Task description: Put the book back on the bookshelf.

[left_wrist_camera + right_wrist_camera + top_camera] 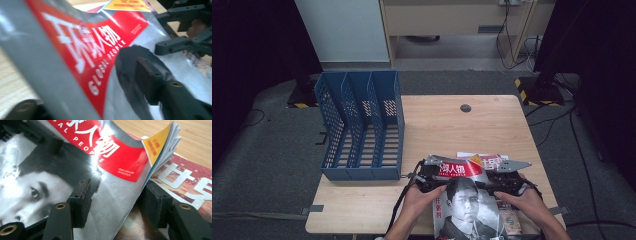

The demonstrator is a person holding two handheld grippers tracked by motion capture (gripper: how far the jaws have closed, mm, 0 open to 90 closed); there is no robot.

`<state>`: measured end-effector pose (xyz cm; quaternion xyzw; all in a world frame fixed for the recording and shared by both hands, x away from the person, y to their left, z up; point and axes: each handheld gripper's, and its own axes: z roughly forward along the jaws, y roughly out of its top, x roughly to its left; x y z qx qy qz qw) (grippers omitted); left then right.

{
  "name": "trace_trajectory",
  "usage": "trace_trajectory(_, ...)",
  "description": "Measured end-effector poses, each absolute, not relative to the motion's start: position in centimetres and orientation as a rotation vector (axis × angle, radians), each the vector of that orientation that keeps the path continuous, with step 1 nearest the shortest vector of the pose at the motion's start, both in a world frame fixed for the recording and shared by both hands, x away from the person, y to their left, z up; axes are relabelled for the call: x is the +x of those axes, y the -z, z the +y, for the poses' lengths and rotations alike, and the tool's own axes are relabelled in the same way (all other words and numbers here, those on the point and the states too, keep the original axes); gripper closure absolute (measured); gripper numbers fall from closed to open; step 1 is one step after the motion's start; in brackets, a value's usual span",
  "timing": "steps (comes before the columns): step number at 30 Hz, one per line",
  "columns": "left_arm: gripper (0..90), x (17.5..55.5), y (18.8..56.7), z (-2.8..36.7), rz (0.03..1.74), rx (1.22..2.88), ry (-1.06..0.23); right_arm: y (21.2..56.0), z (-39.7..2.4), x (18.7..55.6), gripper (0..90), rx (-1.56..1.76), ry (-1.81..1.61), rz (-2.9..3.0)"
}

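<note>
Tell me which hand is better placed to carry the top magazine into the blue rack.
Left, probably: the left gripper has the magazine between its jaws and sits on the rack side.

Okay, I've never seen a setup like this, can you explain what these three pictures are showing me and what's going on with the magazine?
There is no robot here: a person sits at a wooden table and holds a tool with two black jaws in each hand. The high view comes from a fixed camera above the table. The other two come from small cameras riding on each tool, looking along its jaws.

On the table stands a blue file rack with three slots. Near the person, a magazine with a red title band and a black-and-white cover portrait lies on top of a second magazine with a reddish cover.

The left hand-held gripper has the top magazine's left edge between its jaws, and the right hand-held gripper straddles its right edge, one jaw on the cover, one beneath. The cover bows upward. How firmly either grips, I cannot tell.
</note>
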<state>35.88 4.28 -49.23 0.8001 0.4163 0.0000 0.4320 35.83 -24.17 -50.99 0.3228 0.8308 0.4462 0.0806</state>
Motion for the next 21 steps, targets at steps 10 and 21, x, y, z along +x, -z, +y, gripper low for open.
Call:
trace_trajectory(10, 80.1, 35.2, 48.0, 5.2, 0.997, 1.868, -0.047, 50.7, -24.8, 35.8, 40.4, 1.015, -1.388, 2.481)
trace_trajectory(21, 82.8, 35.0, 46.0, 6.5, 0.951, 1.794, -0.119, 49.8, -26.4, 36.1, 30.8, 1.127, -1.492, 2.346)
